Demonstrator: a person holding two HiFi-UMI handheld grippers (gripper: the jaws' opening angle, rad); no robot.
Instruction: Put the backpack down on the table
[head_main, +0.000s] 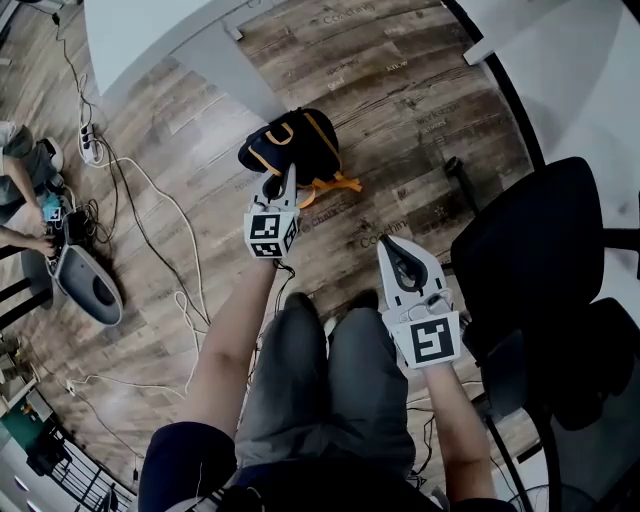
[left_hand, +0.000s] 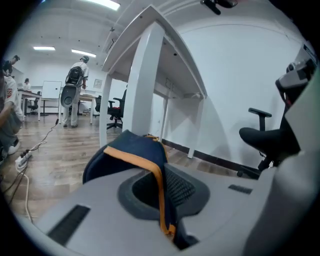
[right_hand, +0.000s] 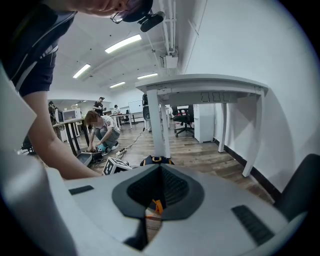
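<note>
A navy backpack with orange trim hangs just above the wooden floor, beside the leg of the white table. My left gripper is shut on the backpack's orange-edged strap, which runs between the jaws in the left gripper view, with the bag's body drooping beyond them. My right gripper is lower right of the bag, apart from it, jaws together and holding nothing. In the right gripper view the backpack shows past the jaw tips, under the table.
A black office chair stands close on the right. Cables and a power strip trail over the floor at left, near a grey case and a crouching person. The table leg is just behind the bag.
</note>
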